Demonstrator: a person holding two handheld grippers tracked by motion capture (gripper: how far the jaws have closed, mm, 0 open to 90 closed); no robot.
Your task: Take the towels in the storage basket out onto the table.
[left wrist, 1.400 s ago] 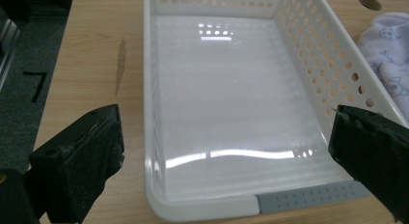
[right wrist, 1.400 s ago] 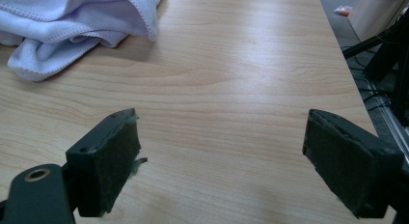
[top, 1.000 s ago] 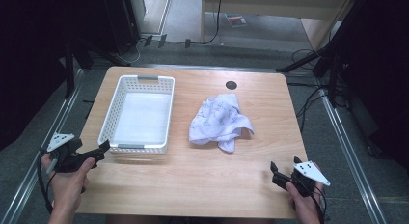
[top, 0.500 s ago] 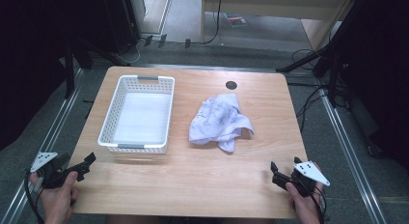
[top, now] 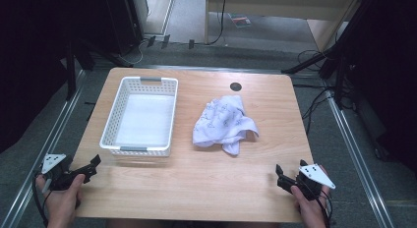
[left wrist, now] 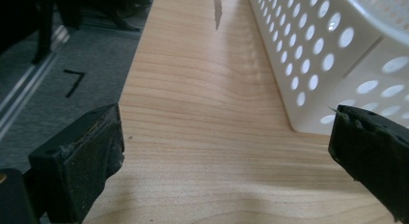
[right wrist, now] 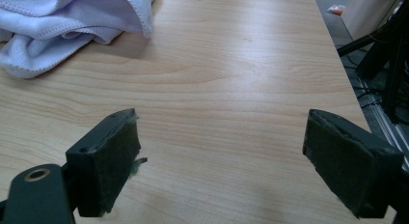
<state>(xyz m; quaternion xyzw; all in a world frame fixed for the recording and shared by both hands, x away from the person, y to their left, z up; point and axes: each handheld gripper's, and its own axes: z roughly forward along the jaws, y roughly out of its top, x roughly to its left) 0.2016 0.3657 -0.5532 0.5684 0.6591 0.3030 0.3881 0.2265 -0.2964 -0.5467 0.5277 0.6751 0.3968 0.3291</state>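
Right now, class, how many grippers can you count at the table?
2: the left gripper at the near left corner by the basket, the right gripper at the near right corner.

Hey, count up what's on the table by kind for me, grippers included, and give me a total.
Baskets, white perforated plastic: 1
Cloths, crumpled pale lavender-white: 1
Grippers, black two-jaw, both open, holding nothing: 2, the left gripper and the right gripper
Total: 4
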